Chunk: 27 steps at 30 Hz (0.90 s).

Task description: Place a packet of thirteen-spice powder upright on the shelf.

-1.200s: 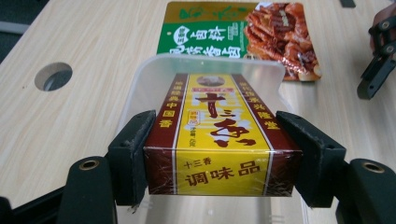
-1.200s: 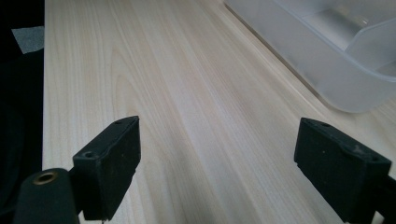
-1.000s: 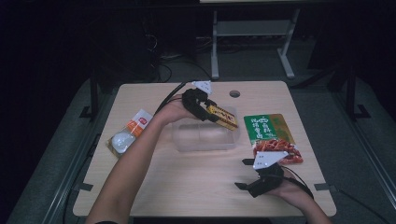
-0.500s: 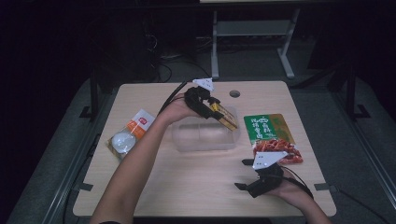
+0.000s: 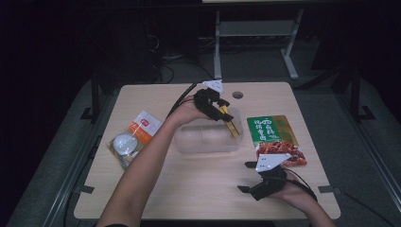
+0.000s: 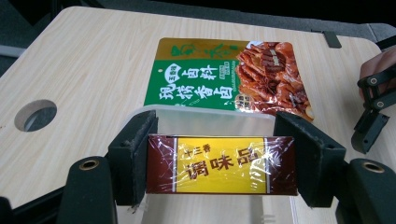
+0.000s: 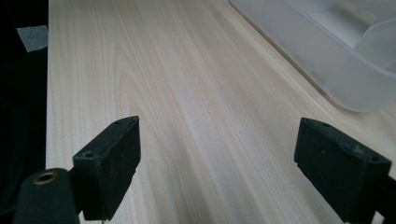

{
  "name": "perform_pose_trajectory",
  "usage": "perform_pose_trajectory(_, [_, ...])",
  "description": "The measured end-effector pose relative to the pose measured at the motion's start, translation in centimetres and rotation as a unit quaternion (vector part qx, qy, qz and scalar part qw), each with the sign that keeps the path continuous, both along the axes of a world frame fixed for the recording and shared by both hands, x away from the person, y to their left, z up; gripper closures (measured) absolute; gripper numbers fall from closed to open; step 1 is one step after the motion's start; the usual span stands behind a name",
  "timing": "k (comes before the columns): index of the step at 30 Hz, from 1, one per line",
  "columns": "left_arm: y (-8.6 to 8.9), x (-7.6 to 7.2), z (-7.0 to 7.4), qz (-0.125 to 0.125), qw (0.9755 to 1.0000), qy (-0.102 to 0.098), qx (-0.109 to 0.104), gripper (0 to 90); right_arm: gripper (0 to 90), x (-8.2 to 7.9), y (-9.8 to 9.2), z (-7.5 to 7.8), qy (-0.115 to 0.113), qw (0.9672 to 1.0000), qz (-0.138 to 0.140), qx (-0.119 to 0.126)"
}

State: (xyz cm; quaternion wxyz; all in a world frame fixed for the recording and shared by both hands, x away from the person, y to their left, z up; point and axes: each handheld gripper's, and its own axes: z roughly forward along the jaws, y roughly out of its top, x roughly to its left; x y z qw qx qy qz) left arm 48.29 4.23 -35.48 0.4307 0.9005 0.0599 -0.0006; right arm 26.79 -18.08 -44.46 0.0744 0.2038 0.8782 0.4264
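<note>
Up close, left gripper (image 6: 219, 163) clamps seasoning box (image 6: 222, 164) (label legible) | right gripper (image 7: 219, 163) spread wide, nothing between

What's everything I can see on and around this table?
Table: one, pale wood, with a round hole near its far edge.
Tub: one, clear plastic, at the table's middle.
Box: one, yellow and dark red, wrapped in film, held over the tub's far right corner.
Green packet: one, green with a red food picture, flat, right of the tub.
Orange packet: one, white and orange with a clear part, flat on the left.
Left hand-held gripper: one, black, shut on the box.
Right hand-held gripper: one, black, jaws open, low over the near right of the table.
Forearms: two, coming in from the near edge.
</note>
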Motion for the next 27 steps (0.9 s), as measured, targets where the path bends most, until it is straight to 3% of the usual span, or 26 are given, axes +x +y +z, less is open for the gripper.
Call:
perform_pose_trajectory(11, [-1.2, 0.0, -0.8, -0.001, 1.0, 0.006, -0.006, 31.4, 14.2, 0.0, 0.0, 0.0, 0.003, 1.0, 0.003, 0.002])
perform_pose_trajectory(22, [-2.7, 0.0, -2.2, -0.005, 0.9998, 0.011, 0.014, 31.4, 14.1, -0.1, 0.2, -0.1, 0.004, 1.0, 0.009, 0.0])
perform_pose_trajectory(27, [-3.0, 0.0, -2.3, -0.004, 0.9999, 0.012, 0.009, 31.3, 14.1, -0.1, 0.1, -0.1, 0.005, 0.9999, 0.012, 0.005])
